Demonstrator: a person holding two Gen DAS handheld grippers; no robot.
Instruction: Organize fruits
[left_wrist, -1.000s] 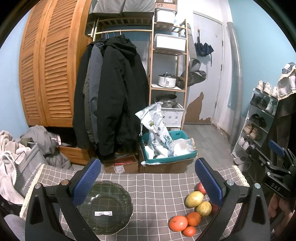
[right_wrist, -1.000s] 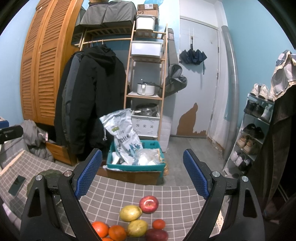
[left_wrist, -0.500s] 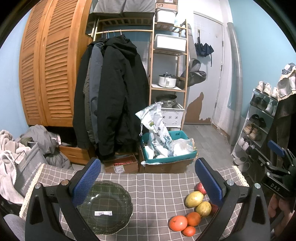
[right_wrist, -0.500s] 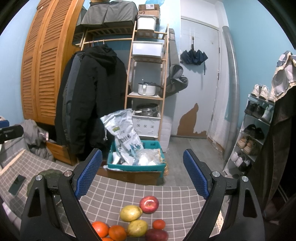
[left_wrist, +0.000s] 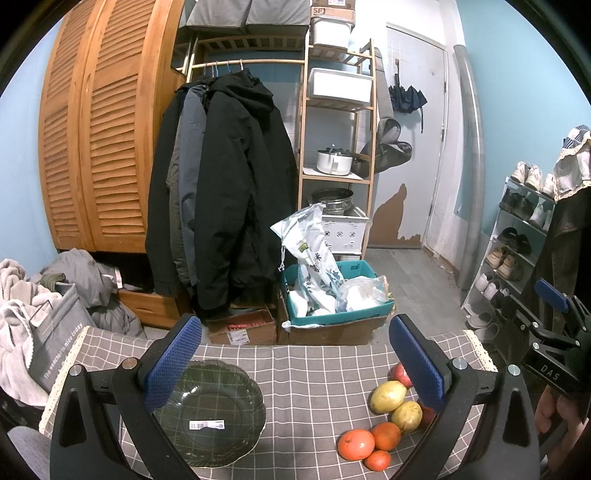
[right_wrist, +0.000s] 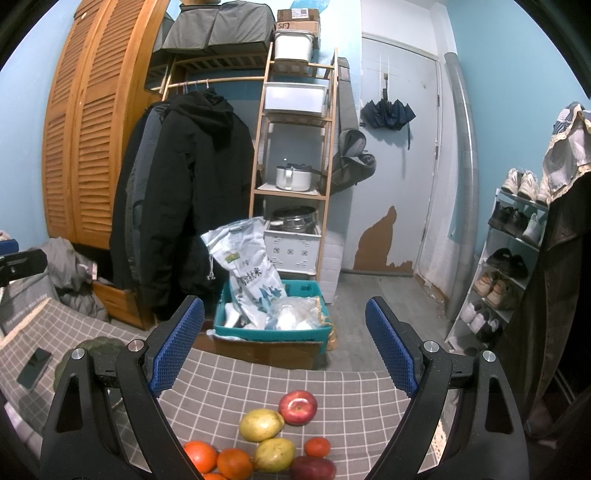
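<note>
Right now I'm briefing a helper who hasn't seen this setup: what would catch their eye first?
The cluster of fruit, red, yellow and orange, lying on the checked tablecloth between the open right gripper. To its left sits an empty dark green glass plate, under the open left gripper. Behind, black coats hang beside a wooden wardrobe.

Even indoor light, sharp, fisheye-warped black-cornered edges.

both wrist views low over table (left_wrist: 314, 373), facing door (right_wrist: 399, 155); fruit pile (right_wrist: 273, 439) shared
</note>
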